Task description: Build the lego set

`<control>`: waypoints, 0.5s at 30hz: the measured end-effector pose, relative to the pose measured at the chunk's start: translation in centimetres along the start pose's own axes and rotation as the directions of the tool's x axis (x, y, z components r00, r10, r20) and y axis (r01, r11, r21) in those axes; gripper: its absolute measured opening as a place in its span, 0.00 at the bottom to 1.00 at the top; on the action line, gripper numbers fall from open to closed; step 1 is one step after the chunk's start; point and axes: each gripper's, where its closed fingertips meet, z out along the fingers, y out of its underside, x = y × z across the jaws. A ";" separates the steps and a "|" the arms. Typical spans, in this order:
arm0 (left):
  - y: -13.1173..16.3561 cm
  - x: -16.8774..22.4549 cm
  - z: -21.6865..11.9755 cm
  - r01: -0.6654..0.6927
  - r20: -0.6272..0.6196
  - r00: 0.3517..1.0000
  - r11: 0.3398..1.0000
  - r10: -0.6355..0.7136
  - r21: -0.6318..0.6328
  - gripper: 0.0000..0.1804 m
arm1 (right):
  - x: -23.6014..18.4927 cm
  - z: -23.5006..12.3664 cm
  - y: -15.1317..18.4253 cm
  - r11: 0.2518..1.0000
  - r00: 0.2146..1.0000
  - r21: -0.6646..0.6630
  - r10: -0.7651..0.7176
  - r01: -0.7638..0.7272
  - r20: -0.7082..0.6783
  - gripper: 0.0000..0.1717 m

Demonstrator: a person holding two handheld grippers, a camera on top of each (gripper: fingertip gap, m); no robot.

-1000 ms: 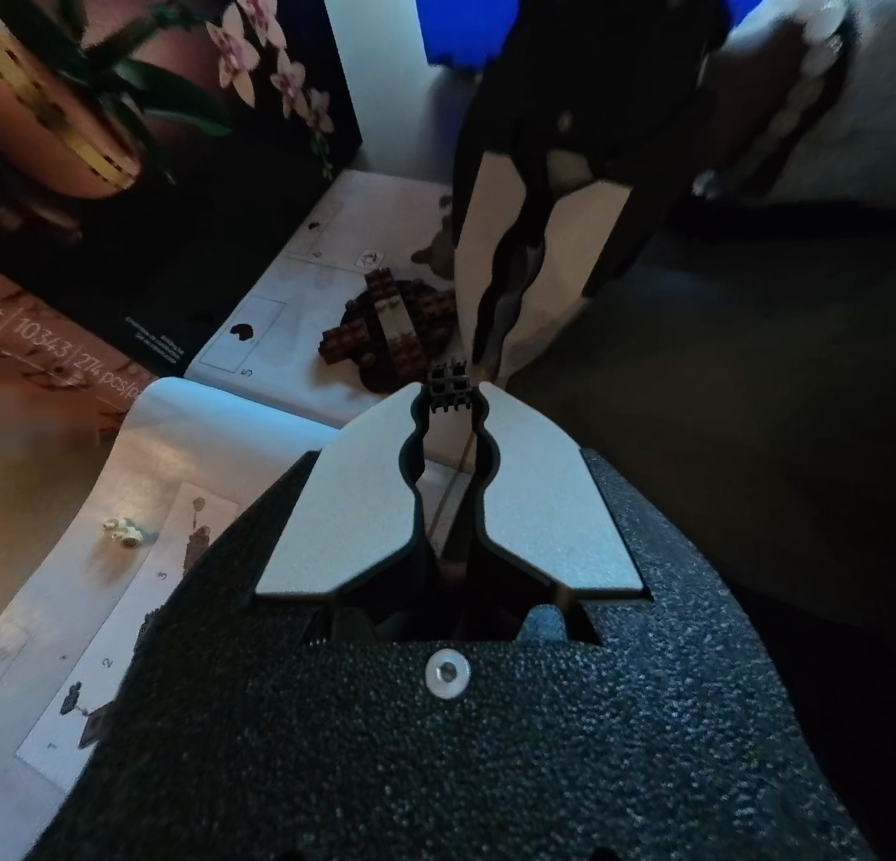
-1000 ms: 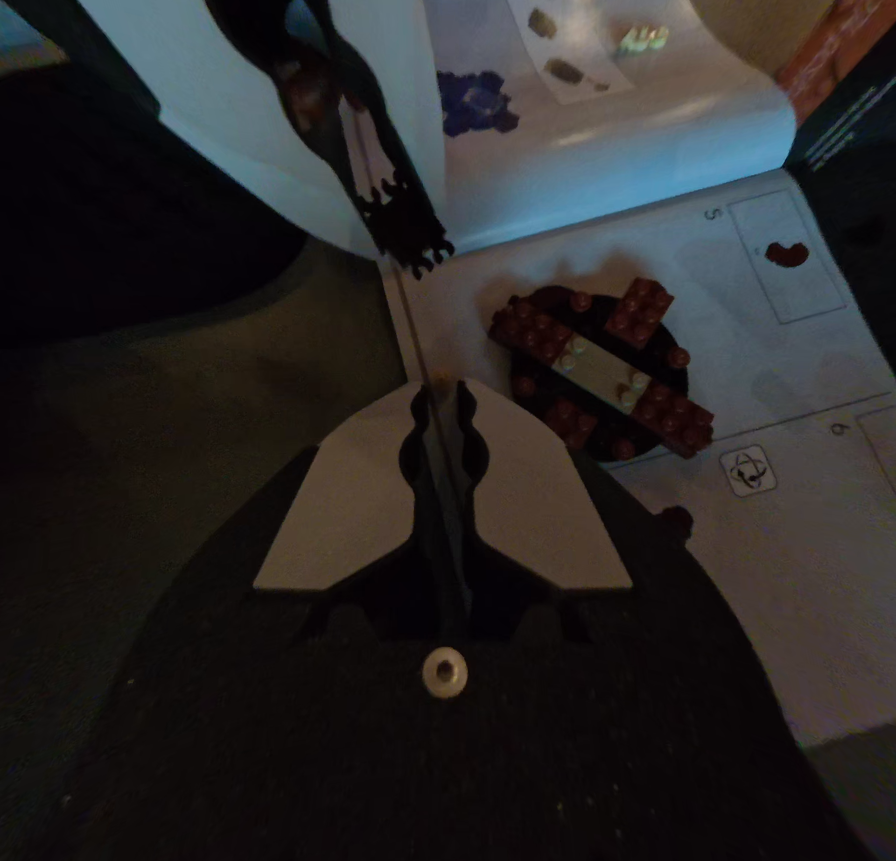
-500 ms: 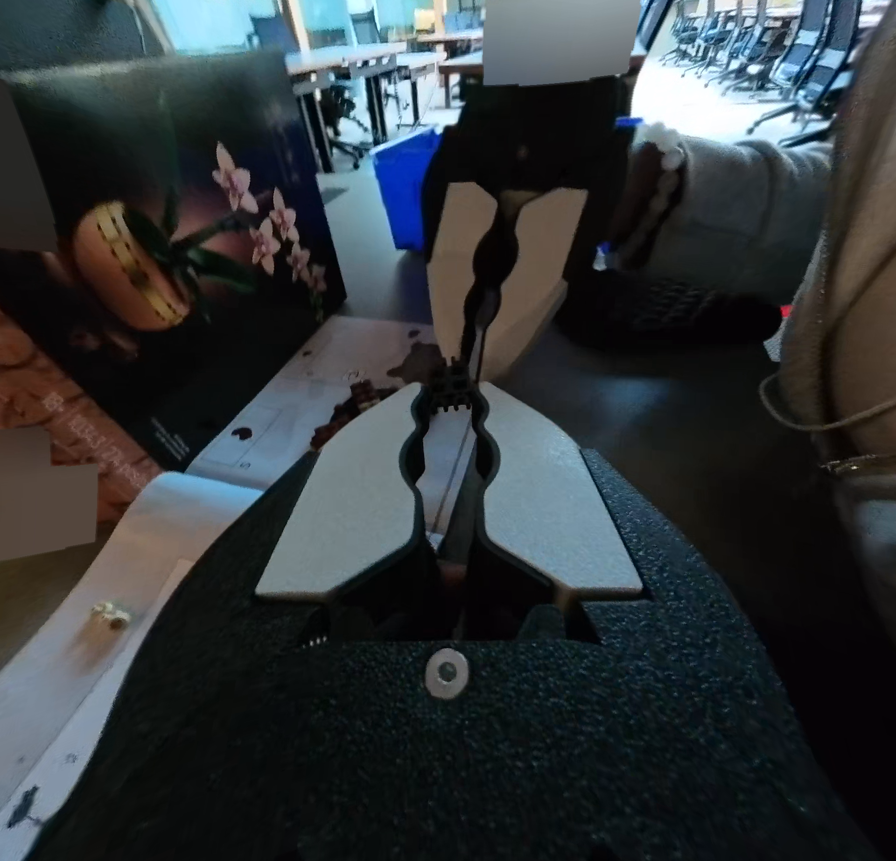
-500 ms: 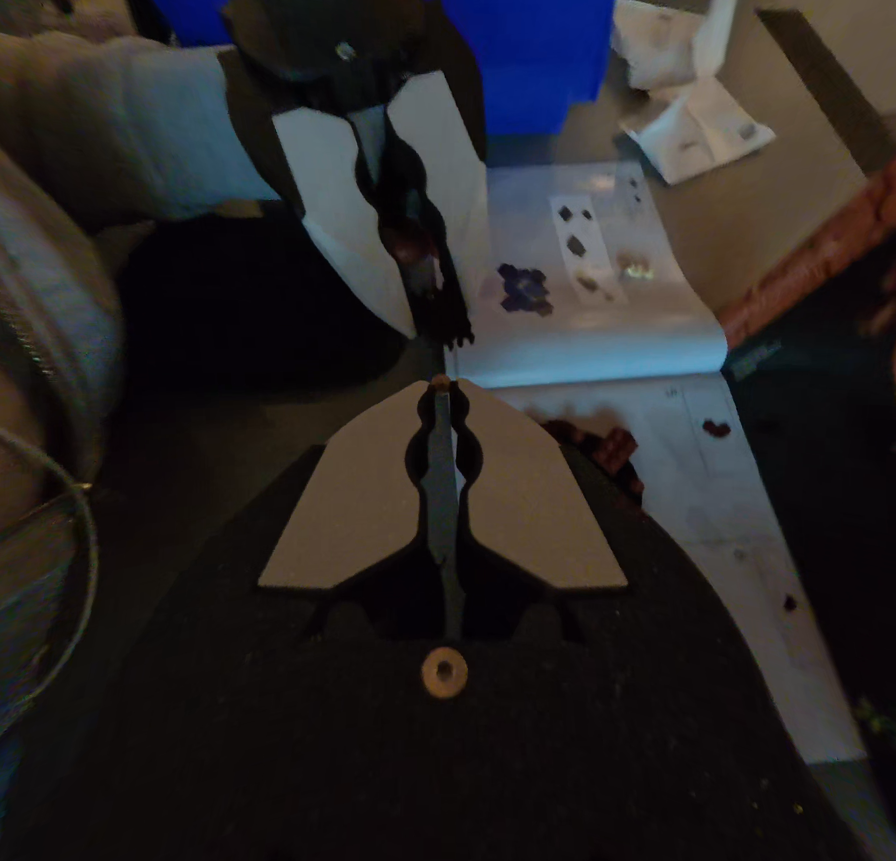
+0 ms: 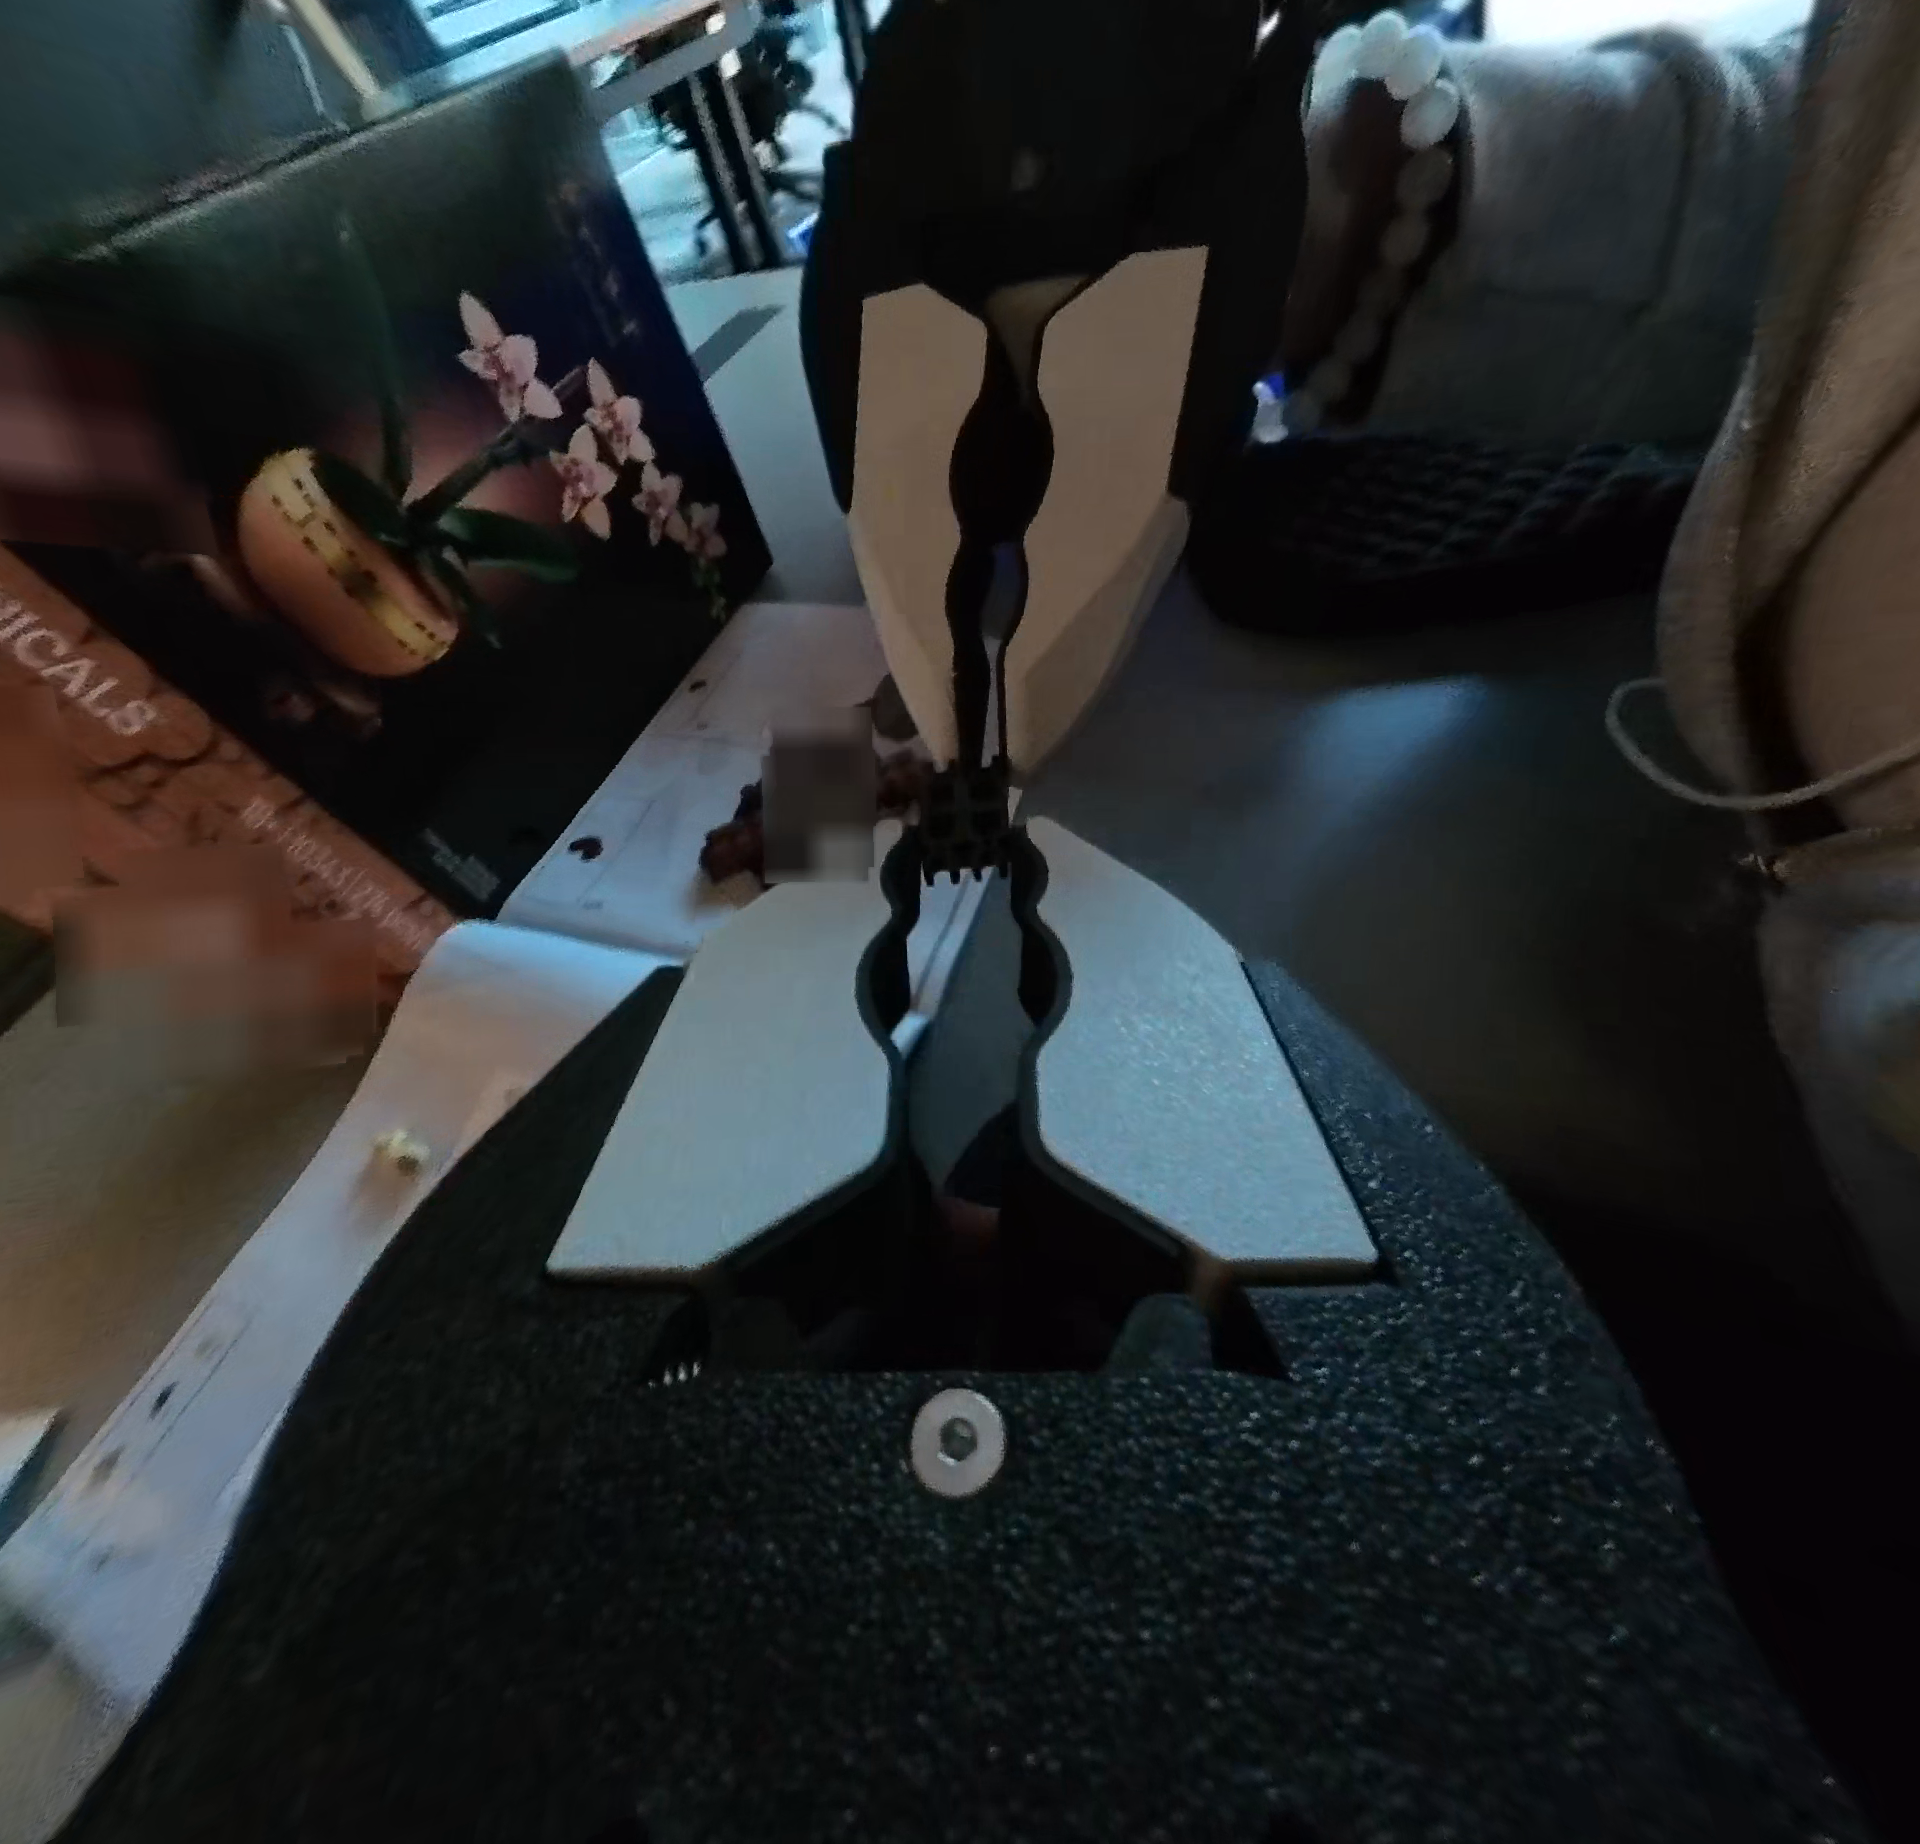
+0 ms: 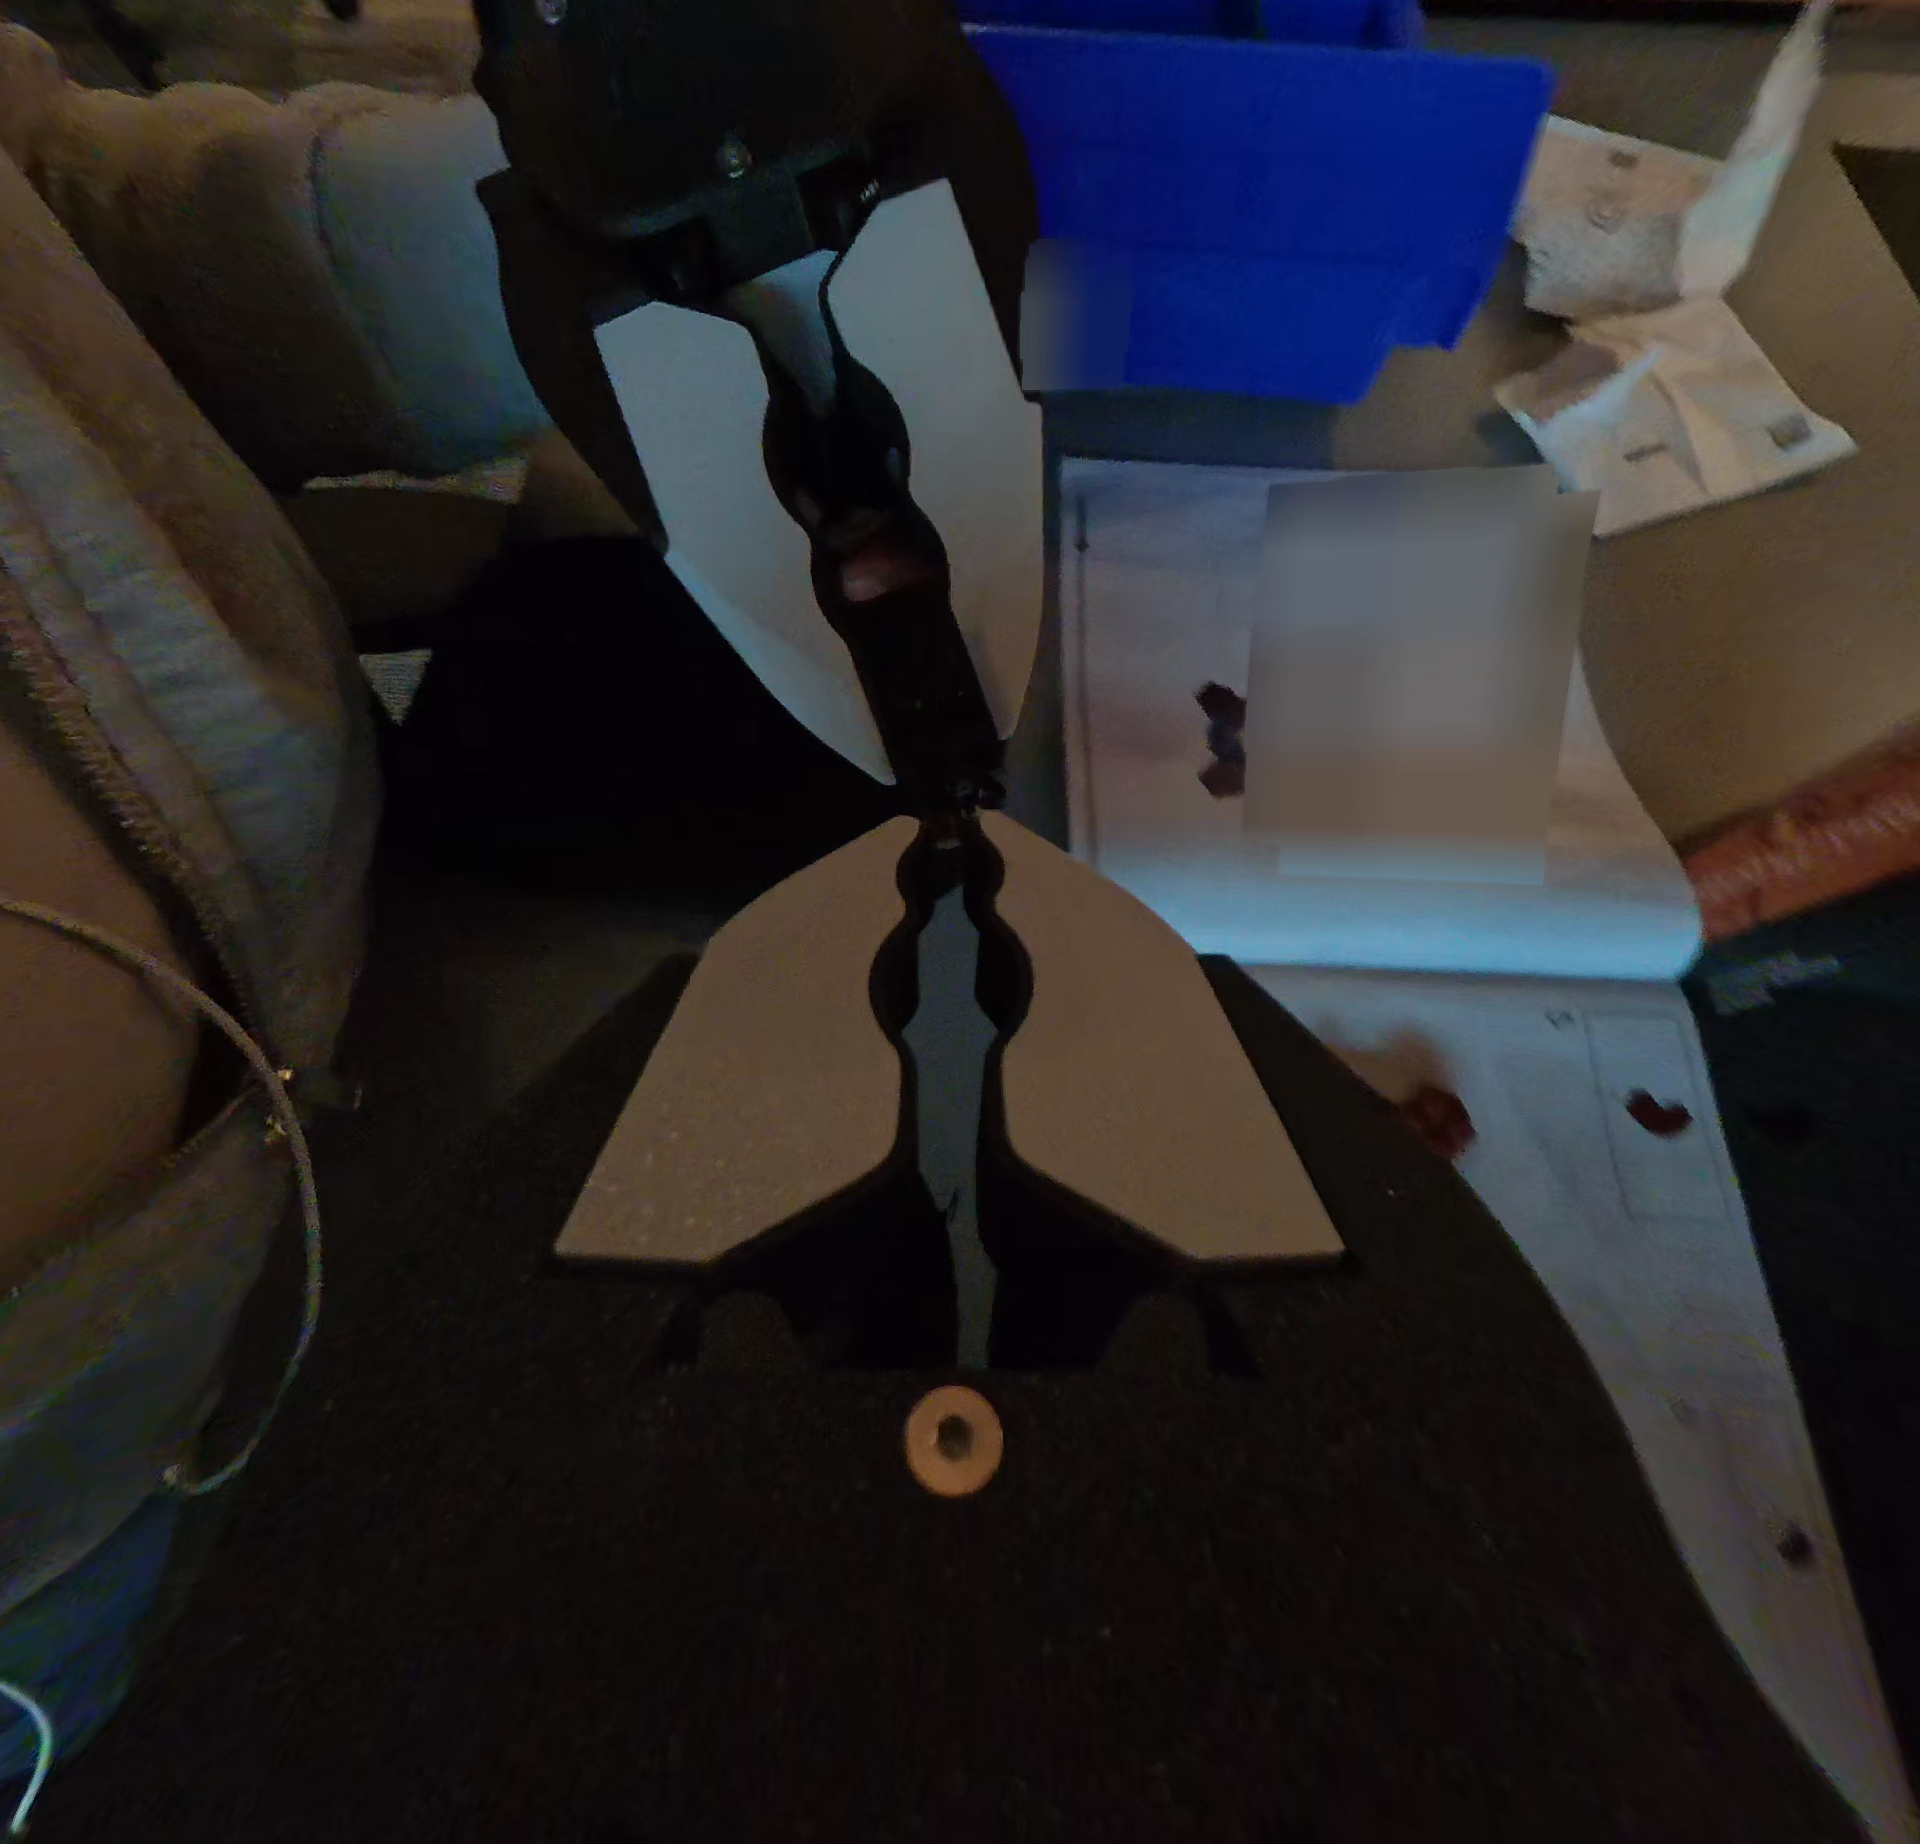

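Left gripper (image 5: 966, 854): jaws clenched on a small black toothed brick piece (image 5: 966, 828), both fingertips pressed to its sides, held above the tabletop (image 5: 1403, 807).
Right gripper (image 6: 951, 828): jaws drawn nearly together; a tiny light bit sits at the tips, too small and dim to identify; whether it is gripped cannot be told.
Relation: the two grippers meet tip to tip; the right tips touch or almost touch the black piece.
Booklet (image 5: 644, 818): open on the tabletop, left of the grippers.
Brown brick assembly (image 5: 732, 844): rests on the booklet, partly blurred.
Box (image 5: 395, 506): dark, orchid picture, stands beside the booklet.
Blue bin (image 6: 1247, 205): behind the booklet.
Crumpled paper bags (image 6: 1662, 340): right of the bin.
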 end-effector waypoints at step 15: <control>-0.1 0.5 1.4 -0.016 0.177 0.983 0.992 0.038 -0.125 0.09 | -0.4 -2.5 6.4 0.992 0.980 -0.066 0.095 -0.108 -0.174 0.01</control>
